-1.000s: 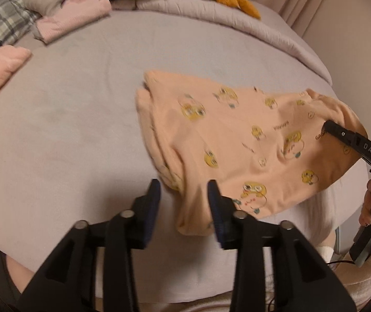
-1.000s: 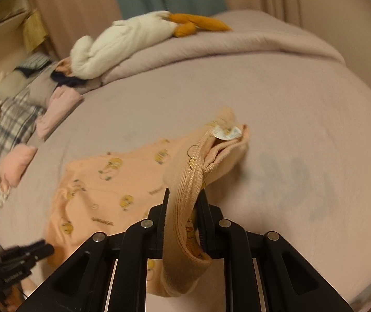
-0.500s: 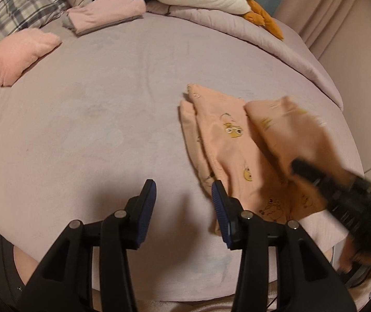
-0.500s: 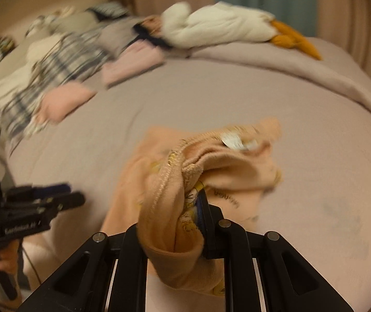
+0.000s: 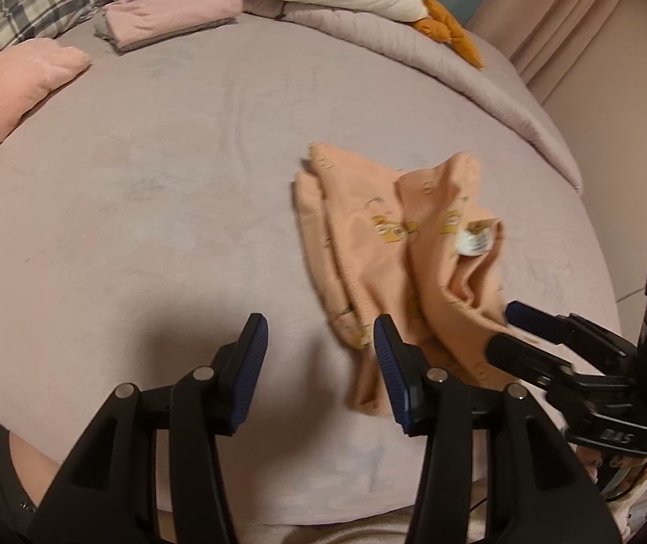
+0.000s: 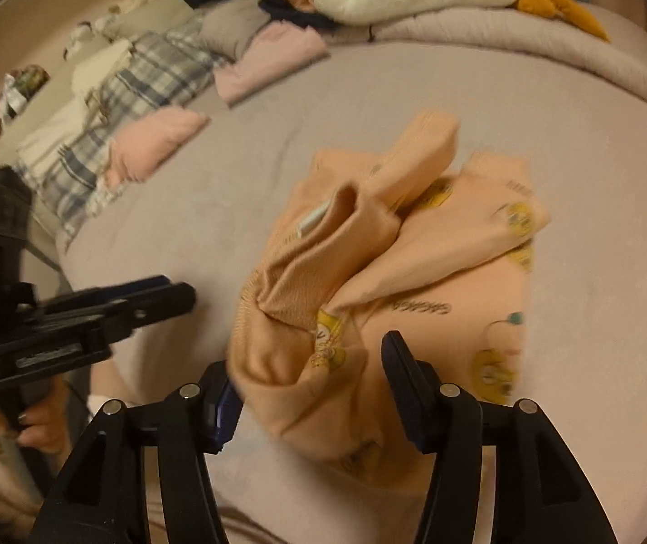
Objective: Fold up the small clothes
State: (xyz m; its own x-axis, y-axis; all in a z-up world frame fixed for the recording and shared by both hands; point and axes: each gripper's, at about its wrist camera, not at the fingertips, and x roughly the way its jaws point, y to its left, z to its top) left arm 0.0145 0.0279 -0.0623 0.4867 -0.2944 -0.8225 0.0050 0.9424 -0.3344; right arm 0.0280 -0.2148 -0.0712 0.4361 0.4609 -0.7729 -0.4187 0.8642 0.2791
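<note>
Pink bed (image 5: 151, 208) holds our orange top (image 6: 368, 281). Our right claw (image 6: 314, 390) is opening around it; our left claw (image 5: 318, 362) is opening, empty.

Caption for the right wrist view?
Right gripper jaws opening around bunched peach garment on the bed.

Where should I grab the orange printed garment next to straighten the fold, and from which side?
Take the bunched ribbed hem of the orange garment. It humps up off the bed just in front of the right tool, whose jaws are opening around it. Come from the near edge, angled down: the raised ridge offers a pinchable fold, while the rest lies too flat.
</note>
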